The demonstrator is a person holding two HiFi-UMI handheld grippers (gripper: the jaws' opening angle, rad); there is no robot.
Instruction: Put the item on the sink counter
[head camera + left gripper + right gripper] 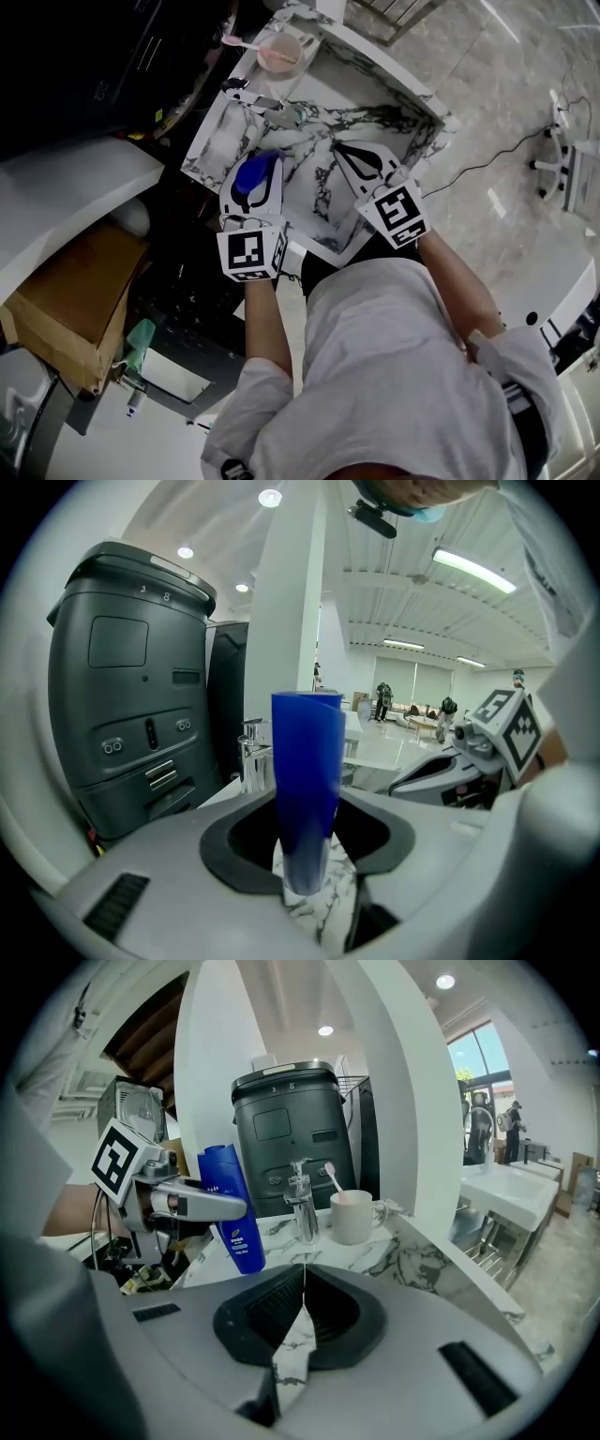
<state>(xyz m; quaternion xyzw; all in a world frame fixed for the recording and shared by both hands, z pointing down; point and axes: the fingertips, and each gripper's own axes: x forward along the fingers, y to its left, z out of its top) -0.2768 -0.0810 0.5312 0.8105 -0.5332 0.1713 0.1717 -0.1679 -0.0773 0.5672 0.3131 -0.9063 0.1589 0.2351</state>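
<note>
A blue bottle (249, 176) with a printed label stands upright between the jaws of my left gripper (261, 164), which is shut on it at the near left edge of the marble sink counter (323, 94). In the left gripper view the bottle (307, 761) fills the gap between the jaws of the left gripper (309, 874). From the right gripper view the bottle (234, 1208) has its base at counter (412, 1260) level; contact cannot be told. My right gripper (342, 150) hovers over the counter's near middle, shut and empty (305, 1269).
A chrome faucet (302, 1206) and a white cup (354, 1215) holding a pink toothbrush stand at the counter's back. A dark grey machine (286, 1129) rises behind them beside a white column (398, 1101). A cardboard box (75, 300) sits low on the left.
</note>
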